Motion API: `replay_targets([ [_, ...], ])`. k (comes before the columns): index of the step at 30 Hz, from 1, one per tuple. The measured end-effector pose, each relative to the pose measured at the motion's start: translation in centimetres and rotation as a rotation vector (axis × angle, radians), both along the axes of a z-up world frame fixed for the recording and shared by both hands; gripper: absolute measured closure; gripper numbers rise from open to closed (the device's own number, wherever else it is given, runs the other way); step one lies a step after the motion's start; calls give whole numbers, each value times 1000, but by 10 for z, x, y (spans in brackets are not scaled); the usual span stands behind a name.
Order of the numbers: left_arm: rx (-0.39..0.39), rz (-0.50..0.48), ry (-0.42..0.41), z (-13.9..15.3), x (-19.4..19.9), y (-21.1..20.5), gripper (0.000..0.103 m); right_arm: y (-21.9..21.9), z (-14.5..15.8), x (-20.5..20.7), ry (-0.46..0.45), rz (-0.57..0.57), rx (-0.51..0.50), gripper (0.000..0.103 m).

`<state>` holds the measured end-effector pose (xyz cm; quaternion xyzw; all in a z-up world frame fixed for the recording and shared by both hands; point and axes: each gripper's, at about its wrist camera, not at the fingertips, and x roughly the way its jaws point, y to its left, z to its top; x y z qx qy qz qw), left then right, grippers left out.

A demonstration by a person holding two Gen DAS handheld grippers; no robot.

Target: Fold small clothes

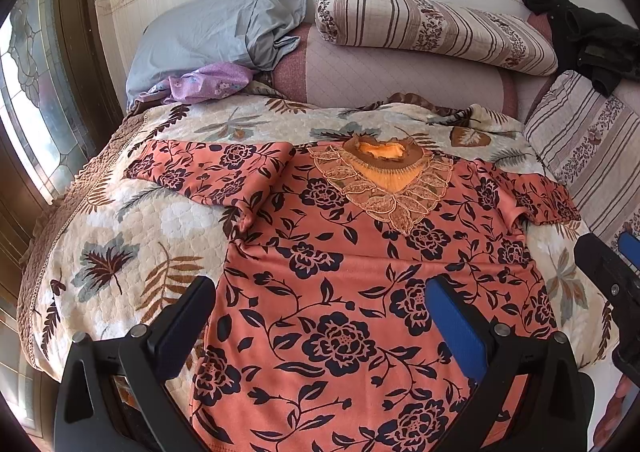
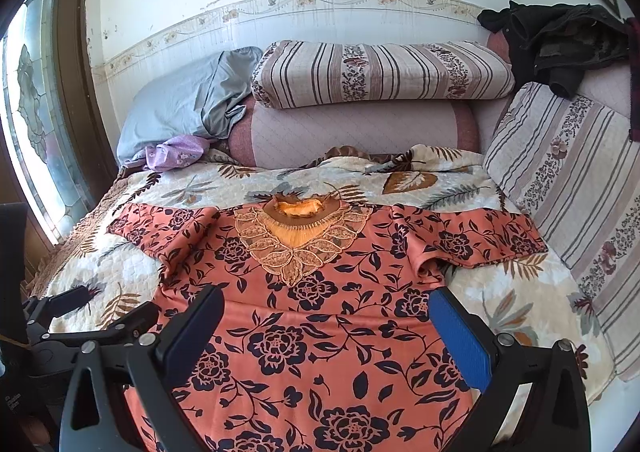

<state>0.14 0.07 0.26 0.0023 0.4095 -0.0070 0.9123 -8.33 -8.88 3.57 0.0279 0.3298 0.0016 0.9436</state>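
The orange floral top (image 1: 352,292) lies spread flat, front up, on the leaf-print bedspread (image 1: 120,236), collar at twelve o'clock. Left gripper (image 1: 320,316) hovers over the hem, fingers wide apart and empty; right gripper (image 2: 326,328) likewise, wide and empty.

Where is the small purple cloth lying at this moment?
In both views the purple cloth lies at the far left of the bed, against the grey-blue pillow and beyond the left sleeve of the orange floral top.
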Motion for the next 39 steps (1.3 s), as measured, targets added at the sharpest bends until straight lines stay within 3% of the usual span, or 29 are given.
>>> replay_targets([
  [7, -9, 7, 7, -4, 2, 2, 0, 4, -8, 2, 38, 3, -25, 0],
  [39, -5, 6, 12, -10, 5, -1, 0, -2, -13, 6, 48, -2, -17, 0],
])
